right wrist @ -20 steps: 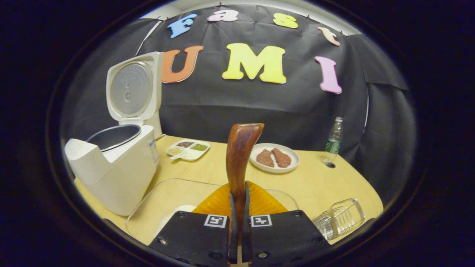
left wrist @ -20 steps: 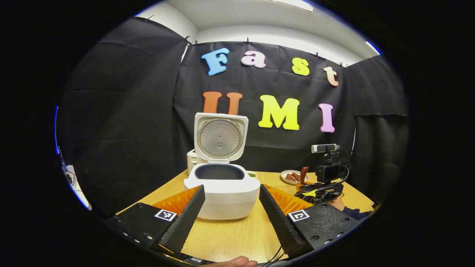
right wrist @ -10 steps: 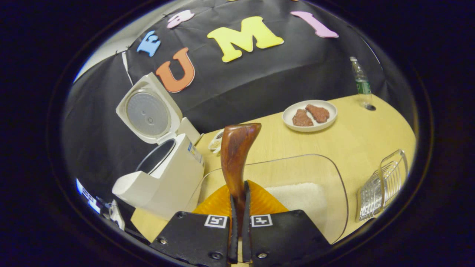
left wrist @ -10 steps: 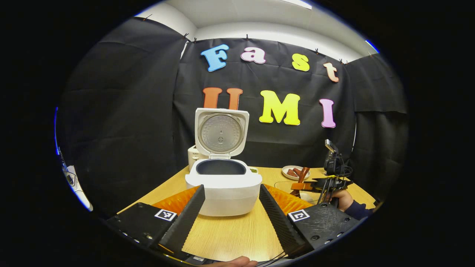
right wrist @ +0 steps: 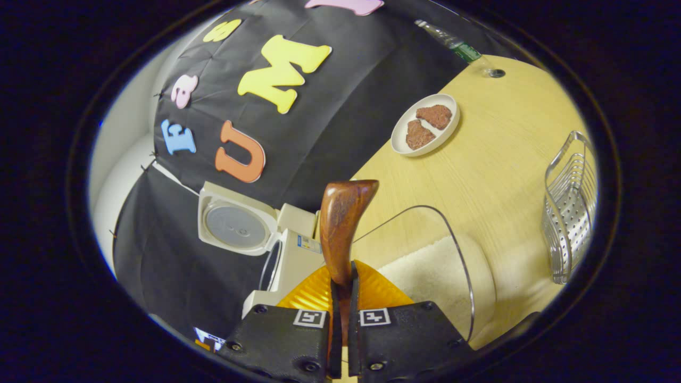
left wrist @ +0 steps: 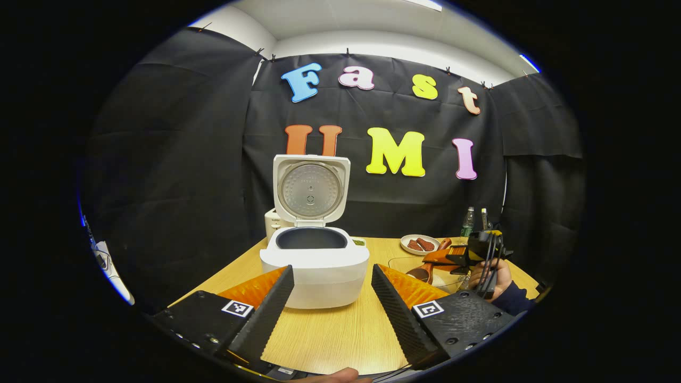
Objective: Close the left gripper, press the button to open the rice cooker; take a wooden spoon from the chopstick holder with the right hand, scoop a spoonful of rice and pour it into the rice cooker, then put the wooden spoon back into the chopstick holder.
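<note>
The white rice cooker stands on the wooden table with its lid raised and the dark inner pot showing. My left gripper is open in front of it, holding nothing. Off to the right, a hand holds my right gripper, which is rolled onto its side. In the right gripper view, my right gripper is shut on the brown wooden spoon. The spoon's bowl dips toward the clear container of white rice. The rice cooker lies to the left of it.
The metal chopstick holder stands at the right of the table. A white plate with two meat pieces and a water bottle sit farther back. A small white appliance is behind the cooker.
My right gripper has rolled further sideways and swung the spoon's bowl down toward the rice container. My left gripper has stayed open and nearly still.
</note>
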Tool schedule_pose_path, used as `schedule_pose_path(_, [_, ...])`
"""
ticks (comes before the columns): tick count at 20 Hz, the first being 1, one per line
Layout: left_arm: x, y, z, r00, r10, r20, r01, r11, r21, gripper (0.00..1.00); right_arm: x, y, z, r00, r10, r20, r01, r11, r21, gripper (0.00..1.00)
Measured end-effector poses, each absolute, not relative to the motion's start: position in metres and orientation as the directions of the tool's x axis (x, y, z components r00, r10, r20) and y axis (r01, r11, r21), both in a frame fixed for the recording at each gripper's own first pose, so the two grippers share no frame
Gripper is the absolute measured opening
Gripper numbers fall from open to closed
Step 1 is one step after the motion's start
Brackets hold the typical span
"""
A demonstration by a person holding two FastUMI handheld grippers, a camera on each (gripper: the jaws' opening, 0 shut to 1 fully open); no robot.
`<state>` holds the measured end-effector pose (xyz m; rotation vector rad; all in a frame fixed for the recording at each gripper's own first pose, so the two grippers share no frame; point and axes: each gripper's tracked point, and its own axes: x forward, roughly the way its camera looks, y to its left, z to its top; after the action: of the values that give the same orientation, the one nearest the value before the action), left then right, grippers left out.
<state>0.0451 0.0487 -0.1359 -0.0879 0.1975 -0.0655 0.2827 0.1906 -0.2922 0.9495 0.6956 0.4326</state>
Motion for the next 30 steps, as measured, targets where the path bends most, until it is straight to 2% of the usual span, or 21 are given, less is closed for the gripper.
schedule_pose_path(4, [0.049,0.05,-0.141,0.976,-0.07,-0.207,0.051,0.994,-0.098,0.94,0.28,0.176,-0.257,0.74,0.642,-0.203,-0.09,0.393,0.915,0.09])
schedule_pose_path(9, [0.047,0.053,-0.142,0.976,-0.057,-0.211,0.04,0.996,-0.081,0.94,0.264,0.179,-0.201,0.703,0.711,0.03,-0.091,0.048,0.995,0.09])
schedule_pose_path(11, [0.047,0.055,-0.14,0.978,-0.051,-0.201,0.036,0.996,-0.076,0.94,0.249,0.194,-0.188,0.652,0.755,0.076,-0.051,-0.056,0.997,0.09])
schedule_pose_path(20, [0.029,0.068,-0.135,0.985,-0.048,-0.166,0.04,0.998,-0.049,0.94,0.26,0.243,-0.17,0.639,0.769,-0.028,-0.097,0.116,0.988,0.09])
schedule_pose_path(30, [0.014,0.081,-0.122,0.99,-0.005,-0.144,0.002,1.0,-0.02,0.93,0.328,0.32,-0.134,0.643,0.762,-0.079,-0.181,0.252,0.951,0.09])
